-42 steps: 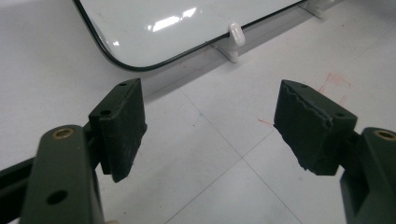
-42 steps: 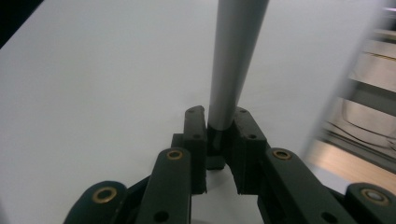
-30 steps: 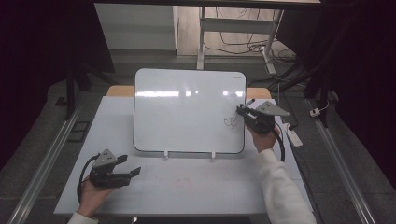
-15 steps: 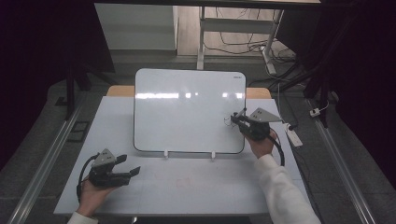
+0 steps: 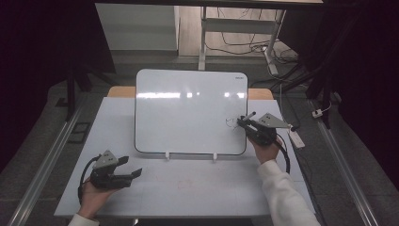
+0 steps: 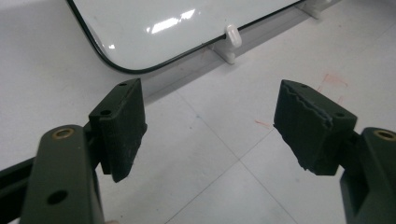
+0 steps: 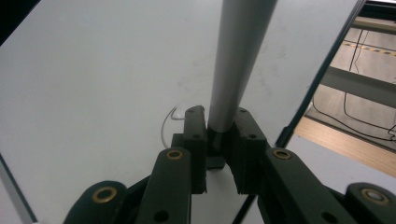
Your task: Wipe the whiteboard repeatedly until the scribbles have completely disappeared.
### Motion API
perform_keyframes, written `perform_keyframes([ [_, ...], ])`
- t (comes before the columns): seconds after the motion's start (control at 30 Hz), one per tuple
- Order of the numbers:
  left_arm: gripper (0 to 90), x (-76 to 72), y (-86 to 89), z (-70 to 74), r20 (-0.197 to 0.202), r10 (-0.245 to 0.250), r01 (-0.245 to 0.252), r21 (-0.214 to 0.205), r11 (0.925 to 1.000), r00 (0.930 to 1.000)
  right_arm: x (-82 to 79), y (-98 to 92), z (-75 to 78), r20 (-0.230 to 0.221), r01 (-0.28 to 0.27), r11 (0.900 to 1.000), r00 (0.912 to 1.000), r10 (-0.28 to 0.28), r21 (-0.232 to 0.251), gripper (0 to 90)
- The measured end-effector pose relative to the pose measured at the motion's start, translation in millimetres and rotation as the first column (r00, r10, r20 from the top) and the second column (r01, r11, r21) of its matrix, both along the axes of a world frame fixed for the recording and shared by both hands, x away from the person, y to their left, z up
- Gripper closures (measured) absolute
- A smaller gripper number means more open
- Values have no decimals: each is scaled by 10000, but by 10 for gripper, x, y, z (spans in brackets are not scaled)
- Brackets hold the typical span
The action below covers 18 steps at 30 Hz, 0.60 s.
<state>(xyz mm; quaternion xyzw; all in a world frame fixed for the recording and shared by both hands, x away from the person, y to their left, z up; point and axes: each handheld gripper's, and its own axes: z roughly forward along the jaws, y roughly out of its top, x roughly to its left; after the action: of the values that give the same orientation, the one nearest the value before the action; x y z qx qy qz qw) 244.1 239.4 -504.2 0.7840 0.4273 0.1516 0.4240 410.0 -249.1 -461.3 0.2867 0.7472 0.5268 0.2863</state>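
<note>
Pen: a grey pen [image 7: 238,60] sits tight between the jaws of the right hand-held gripper [image 7: 217,133], over the right side of the board.
Board: the white board [image 5: 188,108] stands tilted on the tabletop [image 5: 197,183], with a small scribble [image 5: 229,122] near the pen.
Left hand-held gripper [image 6: 210,126]: jaws wide apart, holding nothing, low over the tabletop in front of the board's left corner.

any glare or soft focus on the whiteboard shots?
High view: a band of glare crosses the upper whiteboard, surroundings dark. Left gripper view: bright reflections on the board's corner, jaws sharp. Right gripper view: the marker is soft up close, and the pen mark is faint.
</note>
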Motion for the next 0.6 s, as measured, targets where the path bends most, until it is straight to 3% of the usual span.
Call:
perform_keyframes([
  [0.03, 260, -2, 4, 6, 25, 10, -10, -18, 10000, 10000, -31, 19, -20, 32, -23, 10000, 10000, 23, -85, 775],
  [0.1, 260, 7, 10, 2, 10, 41, -41, -41, 10000, 10000, -121, 128, -86, 28, -604, 9955, 9981, 608, -734, 775],
  [0.17, 260, 16, 6, -13, -48, 27, -27, -10, 10000, 10000, -159, 158, -103, 207, -678, 9908, 9973, 706, -1168, 775],
  [0.27, 260, 7, -10, -9, -31, -34, 34, 41, 10000, 10000, -84, -4, -49, 283, 234, 9993, 9993, -225, -291, 775],
  [0.3, 260, 4, -11, -3, -8, -22, 22, 21, 10000, 10000, -74, -29, -45, 259, 294, 9994, 9992, -290, -169, 775],
  [0.37, 260, 8, -4, 2, 9, -2, 2, -12, 10000, 10000, -120, 31, -72, 276, 97, 9991, 9996, -86, -403, 775],
  [0.47, 260, 18, -3, -14, -62, -1, 1, 29, 10000, 10000, -223, 217, -184, 111, -832, 9920, 9964, 846, -949, 775],
  [0.53, 260, 11, -3, -13, -50, -4, 4, 37, 10000, 10000, -208, 216, -173, 132, -920, 9902, 9955, 939, -1051, 775],
  [0.6, 260, 3, 0, -3, -4, 14, -14, 5, 10000, 10000, -143, 123, -108, 437, -280, 9959, 9985, 318, -855, 775],
])
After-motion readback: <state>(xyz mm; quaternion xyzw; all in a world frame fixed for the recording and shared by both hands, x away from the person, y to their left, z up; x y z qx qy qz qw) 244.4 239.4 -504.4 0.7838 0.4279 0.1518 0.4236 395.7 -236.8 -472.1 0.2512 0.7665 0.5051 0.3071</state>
